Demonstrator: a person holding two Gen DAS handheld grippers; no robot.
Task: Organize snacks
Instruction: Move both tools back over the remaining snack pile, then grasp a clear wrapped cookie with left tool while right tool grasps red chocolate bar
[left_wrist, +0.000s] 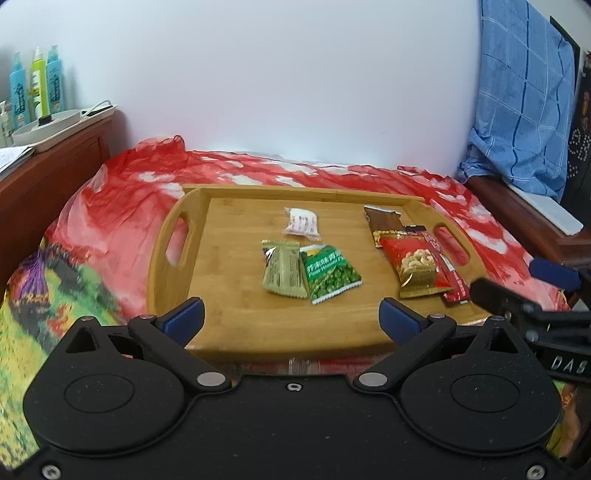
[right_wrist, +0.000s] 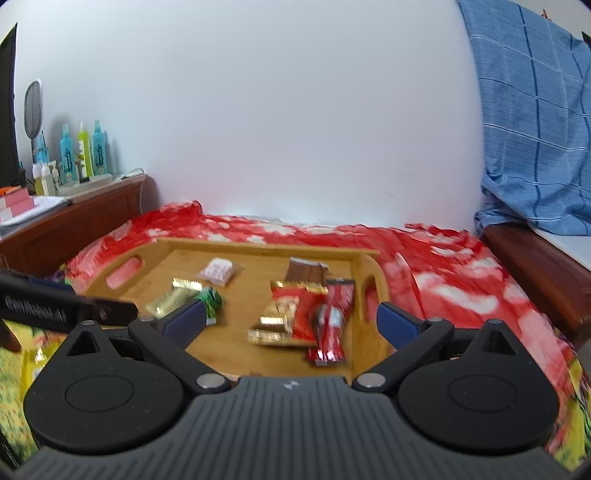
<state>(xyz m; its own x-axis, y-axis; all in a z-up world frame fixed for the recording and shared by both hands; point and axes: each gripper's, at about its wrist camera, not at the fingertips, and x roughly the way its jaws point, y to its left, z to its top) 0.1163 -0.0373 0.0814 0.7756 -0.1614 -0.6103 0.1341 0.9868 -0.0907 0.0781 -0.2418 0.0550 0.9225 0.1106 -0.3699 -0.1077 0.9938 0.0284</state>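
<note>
A wooden tray (left_wrist: 236, 295) (right_wrist: 236, 339) lies on a red-patterned bedcover and holds several snack packets. Near its middle lie a gold packet (left_wrist: 283, 268), a green pea packet (left_wrist: 330, 273) and a small white packet (left_wrist: 302, 221). Toward the right side a brown bar (left_wrist: 382, 219), a red cashew packet (left_wrist: 415, 264) and a red stick packet (right_wrist: 330, 325) overlap. My left gripper (left_wrist: 292, 318) hovers over the tray's near edge, open, with nothing between its fingers. My right gripper (right_wrist: 291, 317) stands open above the tray's near right part, also holding nothing.
A wooden cabinet (left_wrist: 48, 173) at the left carries spray bottles (left_wrist: 35, 85) and a white dish. A blue checked cloth (left_wrist: 524, 96) hangs at the right over a wooden ledge. A white wall stands behind the bed.
</note>
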